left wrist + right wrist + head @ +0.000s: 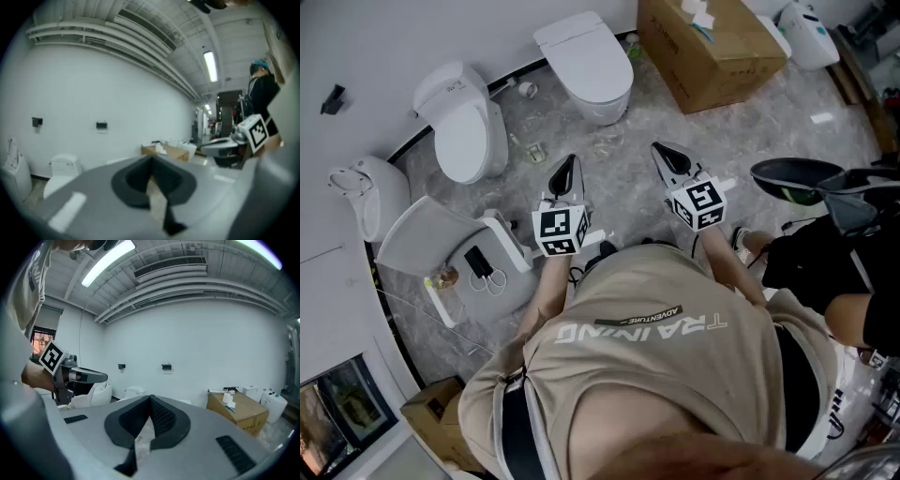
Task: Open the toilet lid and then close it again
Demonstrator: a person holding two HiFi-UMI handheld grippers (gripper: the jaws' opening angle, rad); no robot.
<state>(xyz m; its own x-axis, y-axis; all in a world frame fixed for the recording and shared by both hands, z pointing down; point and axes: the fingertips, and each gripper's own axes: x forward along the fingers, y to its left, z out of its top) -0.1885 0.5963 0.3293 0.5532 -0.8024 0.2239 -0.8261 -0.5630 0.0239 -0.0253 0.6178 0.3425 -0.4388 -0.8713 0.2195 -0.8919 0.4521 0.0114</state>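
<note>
Grey marble floor (628, 159) runs up to a white wall (394, 47). Ahead and to the right of the right gripper (662, 152) sits a large cardboard box (708, 47). One white toilet (586, 66) stands well ahead of both grippers, roughly between them, lid down. A second toilet (467, 127), lid also down, stands ahead and to the left of the left gripper (567, 164). Both grippers hang above the floor, jaw tips pressed together, holding nothing.
</note>
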